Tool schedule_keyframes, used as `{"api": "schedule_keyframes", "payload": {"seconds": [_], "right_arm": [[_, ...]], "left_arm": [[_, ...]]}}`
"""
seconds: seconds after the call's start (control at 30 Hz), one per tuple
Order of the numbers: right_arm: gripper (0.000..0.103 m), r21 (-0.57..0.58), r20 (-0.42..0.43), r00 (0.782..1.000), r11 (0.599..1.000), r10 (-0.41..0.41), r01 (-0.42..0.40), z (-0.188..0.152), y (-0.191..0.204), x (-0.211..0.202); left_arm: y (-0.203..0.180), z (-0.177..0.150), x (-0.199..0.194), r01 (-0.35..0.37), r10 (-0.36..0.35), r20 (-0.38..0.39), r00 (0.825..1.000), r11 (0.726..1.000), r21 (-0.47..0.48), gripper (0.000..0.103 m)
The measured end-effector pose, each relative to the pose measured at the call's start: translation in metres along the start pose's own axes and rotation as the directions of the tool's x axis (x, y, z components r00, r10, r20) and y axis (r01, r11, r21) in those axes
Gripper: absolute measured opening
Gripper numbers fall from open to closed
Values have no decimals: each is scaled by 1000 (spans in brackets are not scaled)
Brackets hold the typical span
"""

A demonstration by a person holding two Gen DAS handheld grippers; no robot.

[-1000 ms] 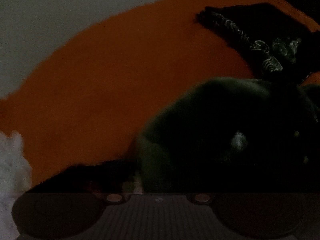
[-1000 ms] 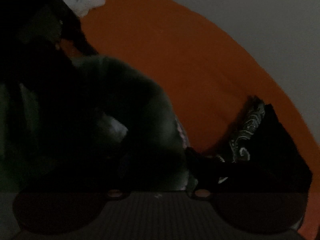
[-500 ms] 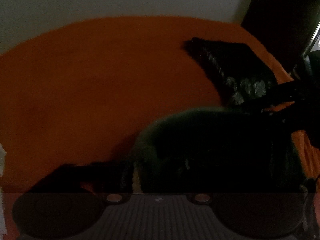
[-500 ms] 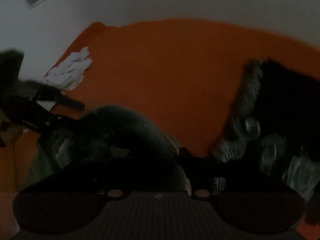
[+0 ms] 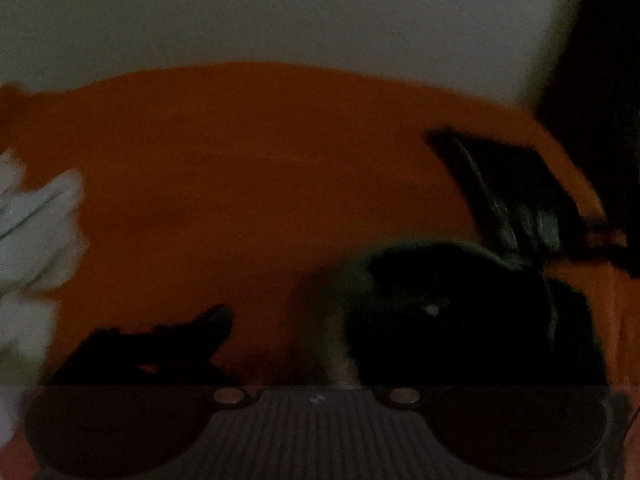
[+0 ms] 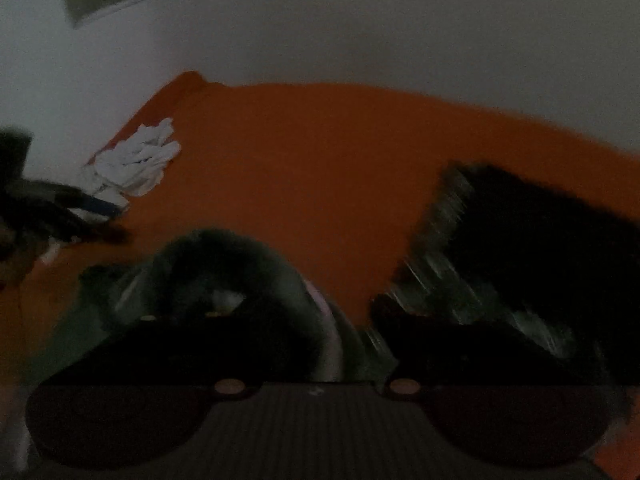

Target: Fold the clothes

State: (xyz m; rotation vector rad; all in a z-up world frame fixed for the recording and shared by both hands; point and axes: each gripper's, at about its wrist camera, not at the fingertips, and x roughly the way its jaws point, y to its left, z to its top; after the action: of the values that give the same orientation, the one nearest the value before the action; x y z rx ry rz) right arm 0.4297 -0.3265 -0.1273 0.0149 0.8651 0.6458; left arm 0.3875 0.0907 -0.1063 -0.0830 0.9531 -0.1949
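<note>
A dark green garment lies heaped on the orange sheet. My left gripper is opening. Its left finger stands clear over bare sheet, and its right finger is lost against the dark heap. In the right wrist view the green garment bulges up between the fingers of my right gripper, whose jaws are also opening. No pad visibly presses on it. A folded black garment with a pale pattern lies to the right, also visible in the left wrist view.
A white cloth lies at the sheet's far left edge, and shows in the left wrist view. A pale wall runs behind the bed. The other gripper shows at the left edge of the right wrist view. Everything is dim and blurred.
Both grippers have let go of the green garment, pulled back and risen. Their jaws have parted. The garment stays heaped on the sheet, and more of the bed and wall shows.
</note>
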Motion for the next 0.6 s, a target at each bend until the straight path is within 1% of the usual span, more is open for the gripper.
{"api": "schedule_keyframes", "payload": {"seconds": [0.03,0.07,0.1,0.17,0.2,0.23,0.3,0.33,0.37,0.4,0.43,0.47,0.5,0.53,0.57,0.6], "right_arm": [[65,39,-9,1000,999,3,-3,-12,-16,-5],[65,78,-18,1000,997,6,-5,-23,-32,-11],[65,119,-25,1000,993,10,-7,-35,-47,-16],[61,233,-30,999,972,30,-23,-58,-70,-13],[56,299,-35,998,953,55,-42,-70,-82,-10],[54,344,-39,997,938,73,-55,-78,-88,-10],[55,387,-41,995,920,89,-67,-88,-94,-9],[55,400,-45,994,913,101,-75,-92,-96,-4],[55,412,-46,992,907,113,-84,-94,-98,1],[55,422,-35,991,901,127,-101,-95,-99,8],[55,435,-20,990,893,142,-119,-96,-99,15],[55,453,-10,989,883,146,-125,-98,-101,20],[54,472,0,989,872,148,-130,-101,-103,25],[49,489,13,990,862,143,-131,-103,-103,31],[40,502,31,989,854,145,-141,-105,-104,32],[11,505,55,988,849,148,-155,-106,-103,32]], "left_arm": [[21,-9,-6,-4,4,-10,1000,999,-39,87],[41,-19,-8,-4,1,-33,999,996,-90,78],[59,-28,-7,5,-14,-57,998,989,-145,76],[82,-49,0,42,-62,-79,995,972,-229,74],[88,-59,4,64,-88,-81,993,964,-257,74],[91,-68,8,87,-112,-81,990,960,-266,75],[93,-81,15,143,-173,-93,980,953,-267,76],[92,-85,21,152,-183,-102,978,954,-259,78],[91,-88,27,144,-176,-109,978,957,-251,79],[90,-91,33,141,-172,-110,979,959,-247,79],[91,-94,36,146,-177,-97,979,955,-259,78],[93,-96,38,158,-187,-79,979,947,-279,58],[96,-97,38,184,-209,-57,976,938,-295,41],[99,-98,38,209,-231,-34,972,927,-310,17],[102,-99,37,234,-250,-7,968,917,-324,13],[103,-101,34,255,-262,22,965,910,-327,12]]}}
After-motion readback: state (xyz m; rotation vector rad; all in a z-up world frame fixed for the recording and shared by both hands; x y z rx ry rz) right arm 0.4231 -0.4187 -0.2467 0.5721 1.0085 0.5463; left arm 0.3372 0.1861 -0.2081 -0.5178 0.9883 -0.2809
